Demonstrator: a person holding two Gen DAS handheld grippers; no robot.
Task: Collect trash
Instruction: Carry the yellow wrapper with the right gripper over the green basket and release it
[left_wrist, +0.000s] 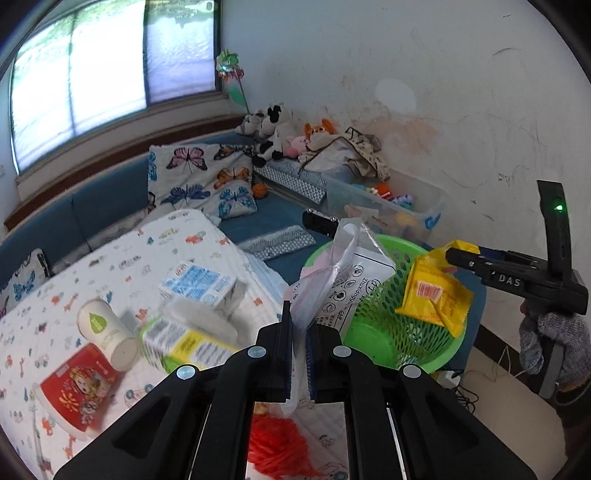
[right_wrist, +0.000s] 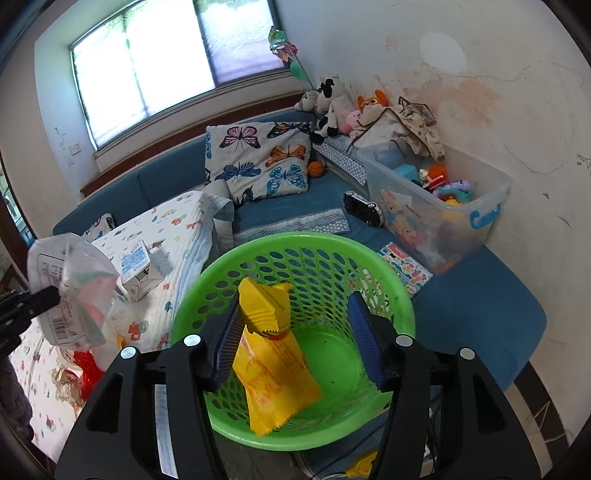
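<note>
The left gripper (left_wrist: 300, 332) is clenched on a crumpled translucent white plastic bag with printed text (left_wrist: 343, 273); the bag stands up from between the pads and leans toward the green perforated plastic basket (right_wrist: 207, 306). In the right wrist view the same bag hangs at the left edge, beside the basket and outside its rim.

The right gripper (right_wrist: 295, 336) is released, jaws spread apart above the basket opening. A yellow foil snack wrapper (right_wrist: 273, 365) lies between the pads, its upper part against the left pad and clear of the right pad, its lower end over the basket interior. Whether the wrapper rests on the basket wall cannot be determined.

The basket stands on the blue sofa cushion (right_wrist: 480, 295), just beside a bed quilt with a small animal print (left_wrist: 110, 266).

On the quilt lie 4 items:
1. A white and blue carton (left_wrist: 199, 284).
2. A yellow and white carton (left_wrist: 184, 347).
3. A white paper cup with a green drop logo (left_wrist: 107, 332), on its side.
4. A red printed paper cup (left_wrist: 74, 387), on its side.
</note>
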